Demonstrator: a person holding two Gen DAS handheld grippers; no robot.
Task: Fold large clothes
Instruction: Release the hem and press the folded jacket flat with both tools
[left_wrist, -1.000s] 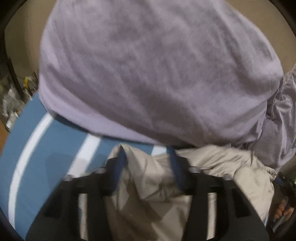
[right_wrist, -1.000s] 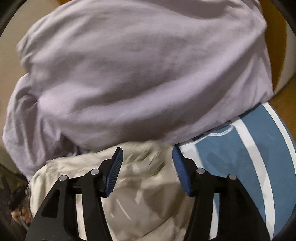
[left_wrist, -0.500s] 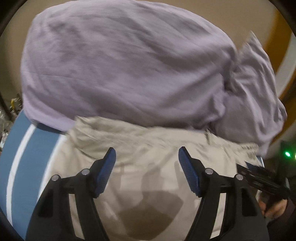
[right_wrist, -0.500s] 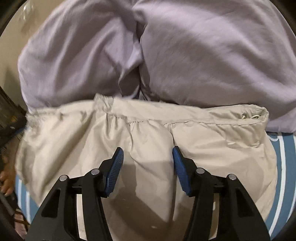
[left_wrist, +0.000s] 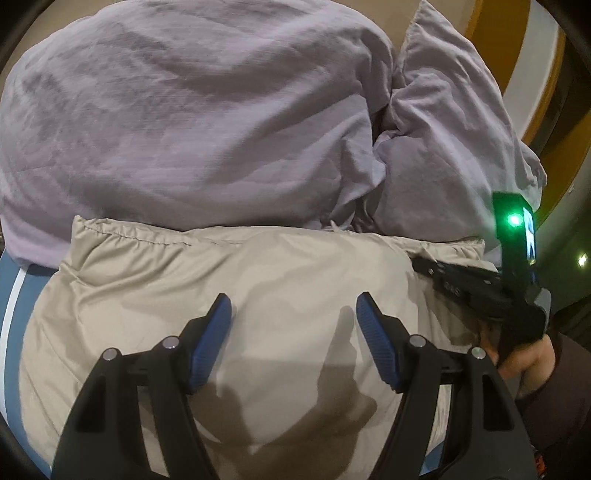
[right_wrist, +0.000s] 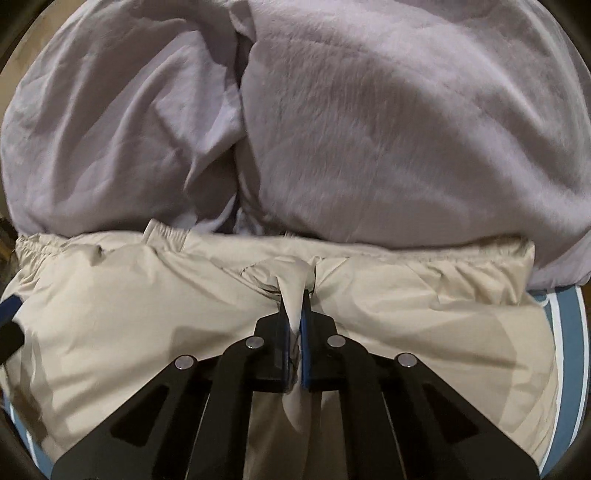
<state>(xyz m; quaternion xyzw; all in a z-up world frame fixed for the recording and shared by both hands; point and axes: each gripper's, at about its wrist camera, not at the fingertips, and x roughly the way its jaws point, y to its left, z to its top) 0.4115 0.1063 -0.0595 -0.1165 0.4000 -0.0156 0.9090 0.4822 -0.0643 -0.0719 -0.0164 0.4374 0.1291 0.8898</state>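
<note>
Left wrist view: your left tool hangs spread, empty, directly over the beige garment, which lies flat on the blue striped surface. Its elastic hem runs crosswise ahead of the fingertips, butting the lilac bedding. Your right tool sits at the garment's right edge.

Right wrist view: your right tool is pressed together, pinching a raised tuck of the beige garment just short of the hem; the cloth spreads wide to both sides.

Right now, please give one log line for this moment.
left tool: open above beige garment | right tool: shut on beige garment | lilac bedding: behind garment
</note>
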